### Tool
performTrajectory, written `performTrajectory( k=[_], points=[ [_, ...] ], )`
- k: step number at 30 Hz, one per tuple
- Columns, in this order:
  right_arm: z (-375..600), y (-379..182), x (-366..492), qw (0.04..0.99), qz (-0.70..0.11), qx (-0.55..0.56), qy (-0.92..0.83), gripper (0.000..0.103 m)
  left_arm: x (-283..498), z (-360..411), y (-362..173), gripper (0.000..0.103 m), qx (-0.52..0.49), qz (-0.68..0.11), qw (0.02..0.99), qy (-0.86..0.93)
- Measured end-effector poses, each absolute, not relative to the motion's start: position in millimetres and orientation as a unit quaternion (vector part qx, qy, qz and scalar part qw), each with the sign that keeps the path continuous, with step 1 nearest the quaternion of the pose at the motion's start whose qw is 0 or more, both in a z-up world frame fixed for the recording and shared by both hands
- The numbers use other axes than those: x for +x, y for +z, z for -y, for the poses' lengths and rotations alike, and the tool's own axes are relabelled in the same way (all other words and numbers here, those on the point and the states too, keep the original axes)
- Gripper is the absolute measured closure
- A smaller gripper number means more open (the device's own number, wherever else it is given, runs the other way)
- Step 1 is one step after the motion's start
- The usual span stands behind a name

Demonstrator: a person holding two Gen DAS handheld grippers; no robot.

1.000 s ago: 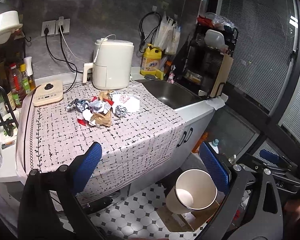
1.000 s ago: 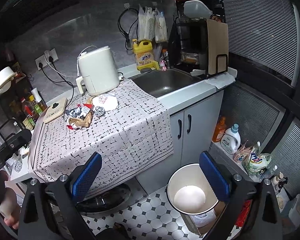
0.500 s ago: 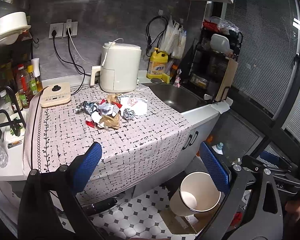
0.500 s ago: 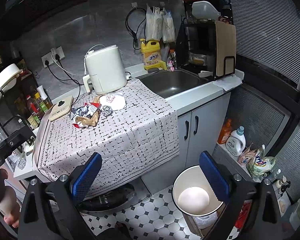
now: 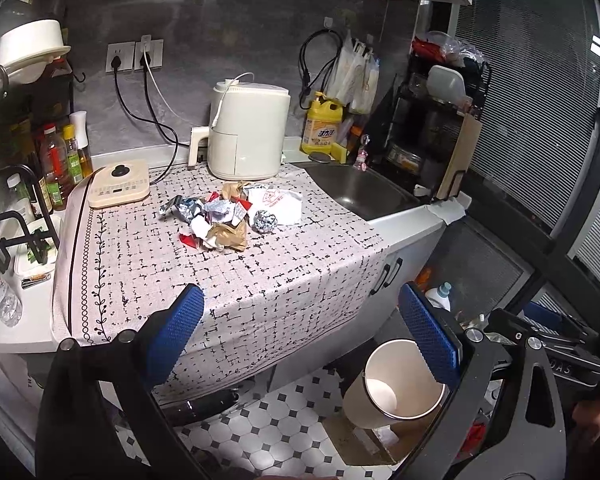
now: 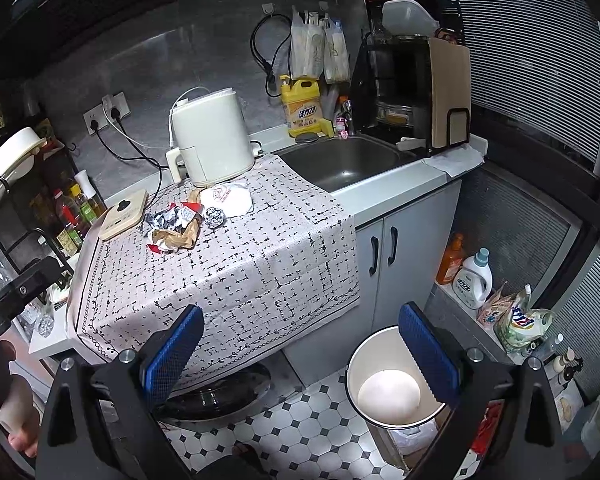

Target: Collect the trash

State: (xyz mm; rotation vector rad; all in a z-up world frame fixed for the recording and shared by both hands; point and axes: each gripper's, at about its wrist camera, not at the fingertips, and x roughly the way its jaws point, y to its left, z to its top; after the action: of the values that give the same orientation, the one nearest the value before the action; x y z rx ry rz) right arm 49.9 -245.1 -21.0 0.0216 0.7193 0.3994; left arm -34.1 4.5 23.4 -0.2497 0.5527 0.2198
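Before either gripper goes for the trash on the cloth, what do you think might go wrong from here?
1. The trash pile is loose wrappers, paper and a foil ball; one pinch may lift only a piece and scatter the rest.
2. It lies on a tablecloth that overhangs the counter; a low grasp could snag and drag it.
3. The bin stands on the floor beyond the counter edge, so light scraps may miss it.

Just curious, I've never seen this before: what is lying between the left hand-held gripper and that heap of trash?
Only bare patterned tablecloth lies between the left hand-held gripper and the trash pile, as the left wrist view shows.
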Motion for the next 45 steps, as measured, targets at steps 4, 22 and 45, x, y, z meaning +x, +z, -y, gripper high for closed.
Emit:
performTrajectory(
  k=[4, 22, 45],
  points=[
    [243, -22, 50, 0.915, -0.351, 0.007, 0.2, 0.008, -34, -4, 22, 0.006, -0.122, -0.279, 0.946, 0.111],
    [198, -36, 102, 0.912, -0.351, 0.035, 0.209, 0.008, 21, -68, 2, 0.006, -0.138, -0.306, 0.935, 0.113],
    [81, -64, 208, 0.891, -0.412, -0.007, 0.193, 0.008, 141, -214, -79, 0.037, -0.233, -0.345, 0.904, 0.1]
  ],
)
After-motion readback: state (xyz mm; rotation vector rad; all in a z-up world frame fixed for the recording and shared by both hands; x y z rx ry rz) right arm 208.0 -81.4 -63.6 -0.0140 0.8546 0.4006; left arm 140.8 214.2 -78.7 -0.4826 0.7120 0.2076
